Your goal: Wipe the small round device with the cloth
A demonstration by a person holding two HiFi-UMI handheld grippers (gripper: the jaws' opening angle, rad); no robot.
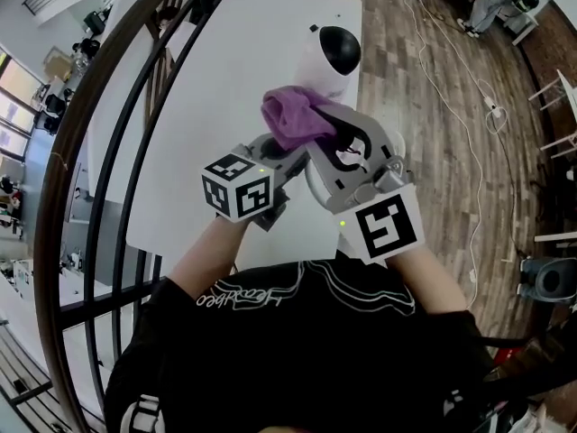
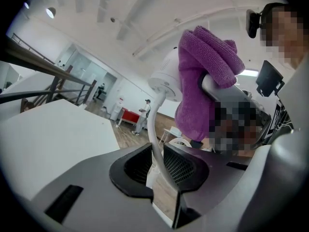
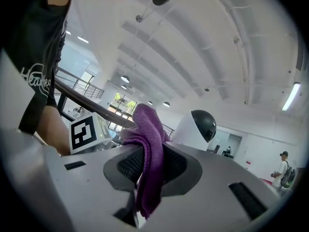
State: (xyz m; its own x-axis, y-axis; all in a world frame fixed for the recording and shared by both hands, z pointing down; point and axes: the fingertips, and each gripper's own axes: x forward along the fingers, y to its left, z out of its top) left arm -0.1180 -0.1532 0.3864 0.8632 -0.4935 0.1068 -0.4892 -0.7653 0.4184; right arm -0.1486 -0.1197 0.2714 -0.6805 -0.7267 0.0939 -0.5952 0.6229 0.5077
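The small round white device (image 1: 326,61) with a black dome is held above the white table (image 1: 207,133). A purple cloth (image 1: 294,117) lies against its near side, and my right gripper (image 1: 326,132) is shut on that cloth. In the right gripper view the cloth (image 3: 150,153) hangs folded between the jaws, with the device (image 3: 197,128) just beyond. My left gripper (image 1: 293,162) is below the device. In the left gripper view its jaws are shut on the device's thin white cable (image 2: 155,144), which runs up to the device (image 2: 166,76) beside the cloth (image 2: 203,81).
A dark metal railing (image 1: 135,124) runs along the table's left side. Wooden floor (image 1: 433,124) lies to the right, with a white cord (image 1: 451,52) trailing over it. My left gripper's marker cube (image 3: 87,132) sits close to the right gripper.
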